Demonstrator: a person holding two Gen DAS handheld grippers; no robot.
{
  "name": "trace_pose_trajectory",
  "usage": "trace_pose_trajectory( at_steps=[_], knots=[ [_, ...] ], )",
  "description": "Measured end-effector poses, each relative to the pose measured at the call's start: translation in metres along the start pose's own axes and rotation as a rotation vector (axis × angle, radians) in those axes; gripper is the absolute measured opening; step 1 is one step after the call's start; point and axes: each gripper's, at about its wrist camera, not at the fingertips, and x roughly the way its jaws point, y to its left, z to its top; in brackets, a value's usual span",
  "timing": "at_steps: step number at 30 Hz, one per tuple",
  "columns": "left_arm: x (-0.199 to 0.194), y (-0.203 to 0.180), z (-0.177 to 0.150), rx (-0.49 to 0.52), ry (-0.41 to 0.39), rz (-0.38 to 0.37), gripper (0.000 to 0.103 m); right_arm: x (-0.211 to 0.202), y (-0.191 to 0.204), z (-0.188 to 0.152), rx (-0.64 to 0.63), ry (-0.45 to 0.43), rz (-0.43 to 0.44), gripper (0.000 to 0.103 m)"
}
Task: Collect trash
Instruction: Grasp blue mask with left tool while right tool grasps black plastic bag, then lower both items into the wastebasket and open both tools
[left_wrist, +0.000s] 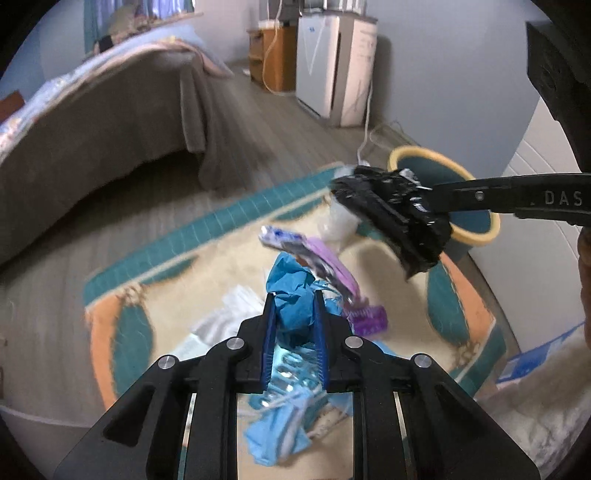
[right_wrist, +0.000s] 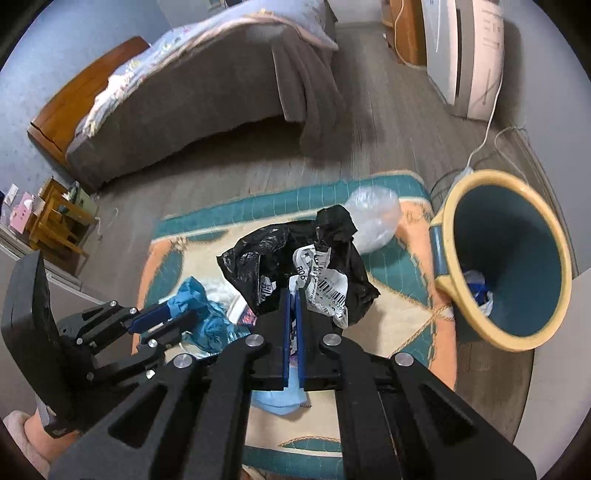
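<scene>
Two pieces in hand: our right gripper (right_wrist: 293, 295) clamps the black bag (right_wrist: 295, 254) over the rug (right_wrist: 402, 325) short of the bin (right_wrist: 480, 332), left gripper (left_wrist: 295, 302) seemingly pinches the blue wad (left_wrist: 291, 291), blurred, so a thin hold could shed either before the bin.

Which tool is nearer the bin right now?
Right. The right tool, shut on a black bag, is lifted beside the bin. The left tool is farther off, around blue paper mid-rug.
</scene>
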Motion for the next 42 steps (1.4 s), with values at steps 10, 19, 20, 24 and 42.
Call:
trace_pose_trajectory(
  at_steps=[10,19,20,24,42],
  knots=[
    [-0.033,0.018,0.028,-0.091,-0.144,0.068,0.02,-0.023,-0.03,0.021,0.018,-0.107,-0.069,0.002],
    [-0.02,0.017,0.031,-0.103,-0.122,0.095,0.02,-0.032,-0.066,0.029,0.033,-0.142,-0.166,0.002],
    [-0.019,0.017,0.032,-0.104,-0.12,0.093,0.02,-0.032,-0.073,0.03,0.04,-0.142,-0.172,0.002],
    [-0.011,0.011,0.035,-0.096,-0.107,0.087,0.02,-0.032,-0.089,0.029,0.042,-0.14,-0.211,0.002],
    [0.022,-0.065,0.072,-0.008,-0.1,0.019,0.02,-0.035,-0.161,0.031,0.127,-0.13,-0.256,0.002]
  ],
)
